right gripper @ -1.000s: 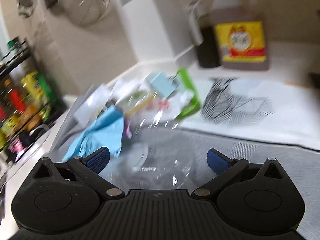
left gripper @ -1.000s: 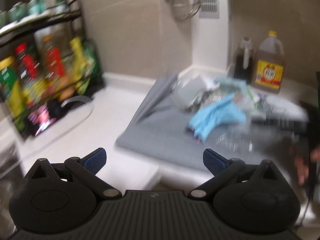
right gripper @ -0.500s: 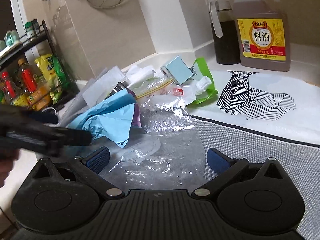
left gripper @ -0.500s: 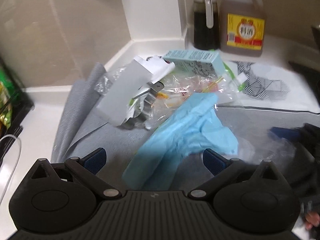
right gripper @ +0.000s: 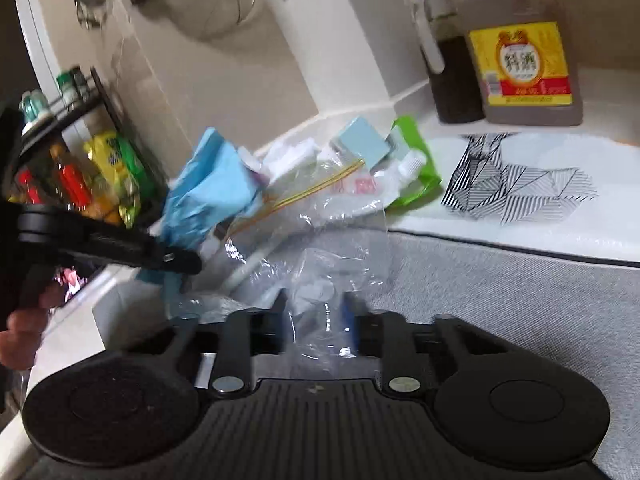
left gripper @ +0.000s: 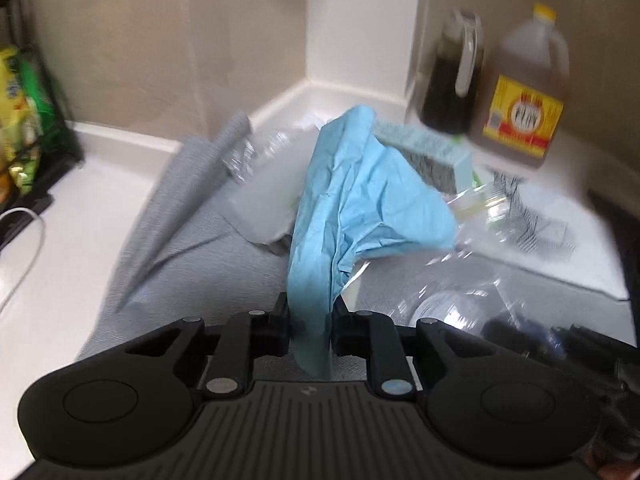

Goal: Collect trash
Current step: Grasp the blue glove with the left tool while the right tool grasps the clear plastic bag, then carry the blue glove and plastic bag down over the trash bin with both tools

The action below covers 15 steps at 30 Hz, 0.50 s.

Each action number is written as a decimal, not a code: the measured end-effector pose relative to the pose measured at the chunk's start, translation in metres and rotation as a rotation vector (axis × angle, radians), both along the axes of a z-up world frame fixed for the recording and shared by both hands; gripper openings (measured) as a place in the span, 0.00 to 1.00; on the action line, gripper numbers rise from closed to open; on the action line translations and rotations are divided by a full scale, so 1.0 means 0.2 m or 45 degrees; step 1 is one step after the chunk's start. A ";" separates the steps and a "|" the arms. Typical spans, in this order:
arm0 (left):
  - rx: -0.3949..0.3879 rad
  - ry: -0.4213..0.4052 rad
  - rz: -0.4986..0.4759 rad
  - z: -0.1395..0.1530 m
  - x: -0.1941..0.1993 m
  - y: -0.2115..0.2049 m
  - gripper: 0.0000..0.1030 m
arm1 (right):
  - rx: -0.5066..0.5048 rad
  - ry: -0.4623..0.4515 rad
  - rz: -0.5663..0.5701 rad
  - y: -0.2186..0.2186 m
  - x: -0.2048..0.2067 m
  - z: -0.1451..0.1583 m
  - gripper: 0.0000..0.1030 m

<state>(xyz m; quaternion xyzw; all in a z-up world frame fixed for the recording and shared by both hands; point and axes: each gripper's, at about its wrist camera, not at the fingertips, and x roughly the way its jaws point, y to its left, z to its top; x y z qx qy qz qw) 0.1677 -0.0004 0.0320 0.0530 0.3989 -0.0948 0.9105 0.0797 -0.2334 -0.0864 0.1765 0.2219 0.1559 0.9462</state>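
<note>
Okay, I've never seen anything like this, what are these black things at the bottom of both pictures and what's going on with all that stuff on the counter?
Those black shapes are hand-held grippers, one in each of a person's hands. Each carries a camera looking forward along its two fingers, so one picture is from the left hand, the other from the right.

The left gripper is closed on a crumpled blue sheet and lifts it off the pile. In the right view you see that same gripper from the side. The right gripper has closed around a clear plastic bag.

Both work over a grey mat on a kitchen counter, where trash lies: a small pale blue box, a green pouch and more clear plastic. Behind stand a dark bottle and a big brown jug.
</note>
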 end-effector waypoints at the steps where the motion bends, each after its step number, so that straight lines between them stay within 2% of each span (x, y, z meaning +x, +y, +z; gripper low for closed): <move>1: -0.012 -0.019 0.009 0.03 -0.04 0.03 0.20 | -0.005 -0.065 -0.020 -0.01 -0.03 0.02 0.20; 4: -0.062 -0.044 0.030 0.09 -0.14 0.12 0.20 | -0.072 -0.273 -0.106 -0.01 -0.11 0.05 0.19; 6: -0.094 -0.051 0.044 0.12 -0.22 0.17 0.20 | -0.098 -0.348 -0.156 -0.02 -0.14 0.06 0.19; 9: -0.107 -0.081 0.058 0.17 -0.36 0.24 0.20 | -0.052 -0.385 -0.192 -0.07 -0.14 0.06 0.19; 11: -0.118 -0.100 0.061 0.19 -0.47 0.28 0.20 | -0.062 -0.363 -0.227 -0.08 -0.17 0.07 0.19; 15: -0.131 -0.126 0.068 0.20 -0.75 0.38 0.20 | -0.037 -0.406 -0.223 -0.08 -0.41 0.17 0.19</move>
